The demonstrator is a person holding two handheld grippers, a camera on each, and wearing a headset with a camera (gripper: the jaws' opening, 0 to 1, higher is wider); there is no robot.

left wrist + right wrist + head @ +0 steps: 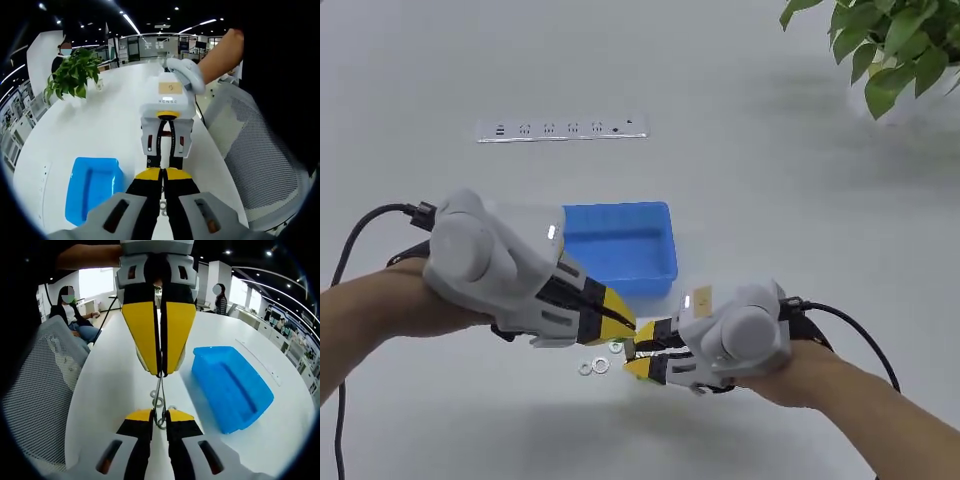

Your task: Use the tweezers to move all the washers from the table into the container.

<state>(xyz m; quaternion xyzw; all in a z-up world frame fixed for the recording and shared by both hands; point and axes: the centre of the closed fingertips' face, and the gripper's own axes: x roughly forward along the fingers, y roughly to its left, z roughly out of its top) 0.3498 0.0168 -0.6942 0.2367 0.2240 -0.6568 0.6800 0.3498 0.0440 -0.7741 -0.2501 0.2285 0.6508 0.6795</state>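
**A:** How would you play this bit? The left gripper (160,371) has its jaws pressed together on the narrow end of the tweezers (159,390). The other end runs into the slim gap between the jaws of the right gripper (160,416). I can't tell if the right ones actually bite.

**B:** Looks to me like a regrip, not a pick. I'd get one side pinching firmly mid-body before the other lets go, and leave the tips free to spring open. Then go in low on the washers (600,366), which are loose on the worktop (740,180) at about 7 o'clock from where the jaws meet. The container (642,276) is near, at 12 o'clock, and looks empty.

**A:** Anything hard to see?

**B:** Which end of the tweezers is the tip, for one. In the head view they're buried between the yellow jaws. The washer count's fuzzy too: three-ish, one right up against the jaws.
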